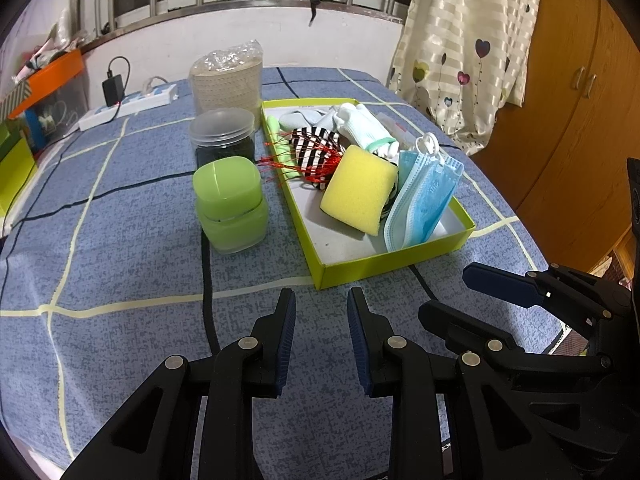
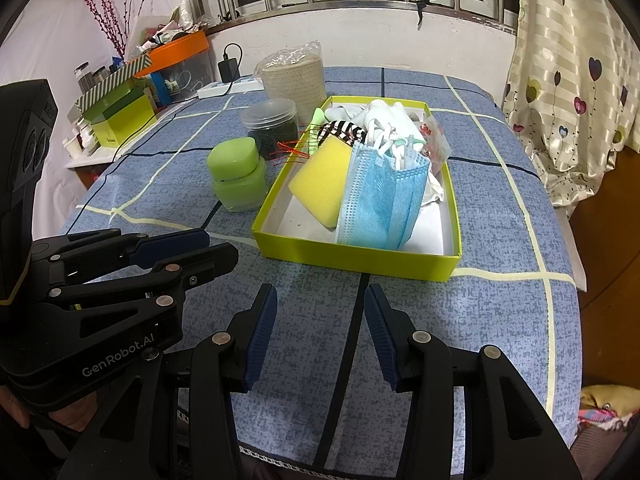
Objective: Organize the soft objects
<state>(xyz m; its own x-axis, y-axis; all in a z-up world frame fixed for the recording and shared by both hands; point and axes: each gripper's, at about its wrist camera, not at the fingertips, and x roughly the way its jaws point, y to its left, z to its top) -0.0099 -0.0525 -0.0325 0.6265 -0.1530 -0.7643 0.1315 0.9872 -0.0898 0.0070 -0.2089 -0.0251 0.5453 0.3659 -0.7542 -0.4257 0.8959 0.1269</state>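
A yellow-green tray (image 1: pixel 396 264) (image 2: pixel 352 258) sits on the blue checked cloth. In it lie a yellow sponge (image 1: pixel 360 190) (image 2: pixel 320 178), a blue face mask (image 1: pixel 424 200) (image 2: pixel 380 200), a striped black-and-white cloth (image 1: pixel 316 148) (image 2: pixel 344 130), white socks (image 1: pixel 364 124) (image 2: pixel 384 116) and red thread (image 1: pixel 280 164). My left gripper (image 1: pixel 321 300) (image 2: pixel 222 246) is open and empty, just short of the tray's near edge. My right gripper (image 2: pixel 321 296) (image 1: pixel 448 292) is open and empty, also in front of the tray.
Left of the tray stand a green jar (image 1: pixel 230 204) (image 2: pixel 238 178), a clear lidded jar (image 1: pixel 222 132) (image 2: pixel 270 122) and a bagged stack of cups (image 1: pixel 228 80) (image 2: pixel 294 74). A power strip (image 1: pixel 128 106) lies behind. Boxes (image 2: pixel 120 116) sit far left; a curtain (image 1: pixel 460 40) and wooden cupboard (image 1: pixel 568 100) stand right.
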